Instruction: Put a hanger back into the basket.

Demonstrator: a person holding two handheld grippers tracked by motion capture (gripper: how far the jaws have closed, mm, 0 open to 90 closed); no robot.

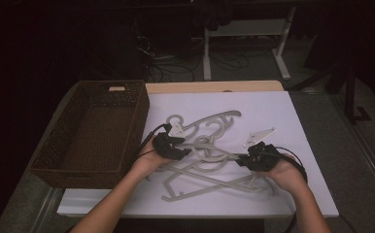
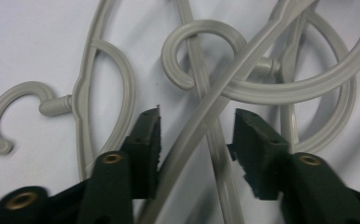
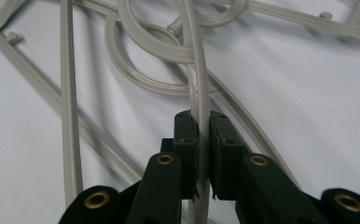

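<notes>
Several grey plastic hangers (image 1: 210, 160) lie tangled on the white table top (image 1: 278, 111). In the high view my left gripper (image 1: 177, 148) sits at the pile's left side and my right gripper (image 1: 246, 160) at its right. In the left gripper view the left gripper (image 2: 197, 119) is open, with two crossing hanger arms (image 2: 192, 135) between its pads. One arm lies against the left pad (image 2: 148, 135), and the right pad stands apart. The right gripper (image 3: 200, 119) is shut on a thin curved hanger arm (image 3: 197, 70) that runs up between its pads.
A dark woven basket (image 1: 78, 162), with nothing in it, stands at the table's left side beside my left hand. A hooked hanger (image 2: 80, 98) lies just left of the left gripper. Bare white surface stretches along the right and far sides.
</notes>
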